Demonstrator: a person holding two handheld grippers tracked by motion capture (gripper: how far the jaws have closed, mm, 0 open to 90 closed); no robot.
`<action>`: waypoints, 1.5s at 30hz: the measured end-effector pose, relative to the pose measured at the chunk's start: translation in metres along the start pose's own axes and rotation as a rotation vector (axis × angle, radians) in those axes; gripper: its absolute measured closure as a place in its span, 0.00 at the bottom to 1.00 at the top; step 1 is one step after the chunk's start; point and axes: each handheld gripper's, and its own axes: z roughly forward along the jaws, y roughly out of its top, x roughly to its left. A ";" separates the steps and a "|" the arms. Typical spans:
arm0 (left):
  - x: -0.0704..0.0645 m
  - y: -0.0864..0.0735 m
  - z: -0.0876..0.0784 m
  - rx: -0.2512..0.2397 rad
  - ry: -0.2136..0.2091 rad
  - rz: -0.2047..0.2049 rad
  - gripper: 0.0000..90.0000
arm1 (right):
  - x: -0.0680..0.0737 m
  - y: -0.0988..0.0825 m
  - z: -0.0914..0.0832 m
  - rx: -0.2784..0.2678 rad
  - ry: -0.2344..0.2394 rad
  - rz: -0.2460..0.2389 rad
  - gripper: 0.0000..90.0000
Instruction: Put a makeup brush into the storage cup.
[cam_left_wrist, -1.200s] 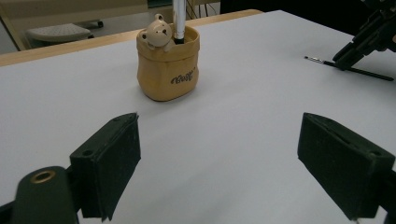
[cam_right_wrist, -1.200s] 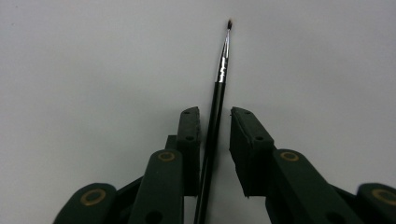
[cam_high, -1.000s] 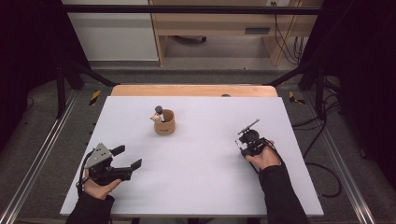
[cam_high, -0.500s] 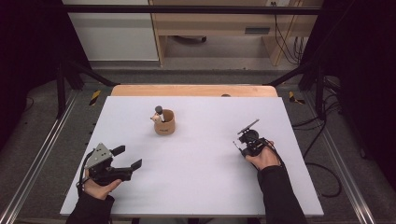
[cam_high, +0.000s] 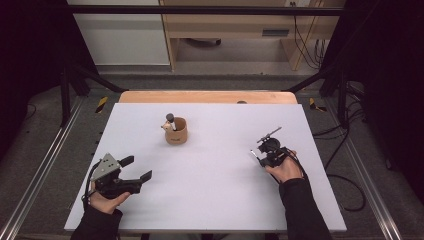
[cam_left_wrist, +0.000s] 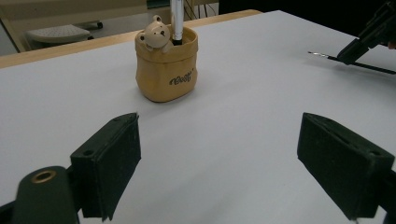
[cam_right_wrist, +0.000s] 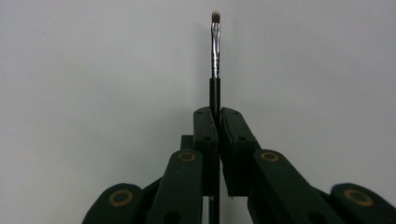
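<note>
A tan cloth holder (cam_high: 176, 134) with a small bear on its rim stands upright near the table's middle, and a dark-tipped brush stands in it. In the left gripper view the holder (cam_left_wrist: 166, 70) is straight ahead, well beyond my left gripper (cam_left_wrist: 222, 128), whose jaws stand wide open around nothing. My left gripper (cam_high: 138, 168) rests at the table's front left. At the right, my right gripper (cam_high: 262, 157) is shut on a thin black-handled brush (cam_right_wrist: 215, 51). Its bristle end pokes out past the jaws, low over the table.
The white tabletop (cam_high: 215, 200) has a wooden strip (cam_high: 205, 96) along its far edge. Dark frame bars and cables run along both sides of the table. A wide bare stretch separates the holder from each hand.
</note>
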 end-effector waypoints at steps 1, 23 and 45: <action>0.000 0.000 0.000 0.000 0.000 0.000 0.14 | -0.001 -0.001 -0.002 -0.008 0.002 -0.001 0.96; -0.003 0.003 -0.002 -0.015 -0.007 -0.008 0.14 | 0.017 -0.019 -0.050 -0.304 0.080 -0.005 0.95; -0.011 0.008 -0.002 -0.024 -0.023 -0.019 0.13 | 0.046 -0.045 -0.056 -0.571 0.199 -0.050 0.95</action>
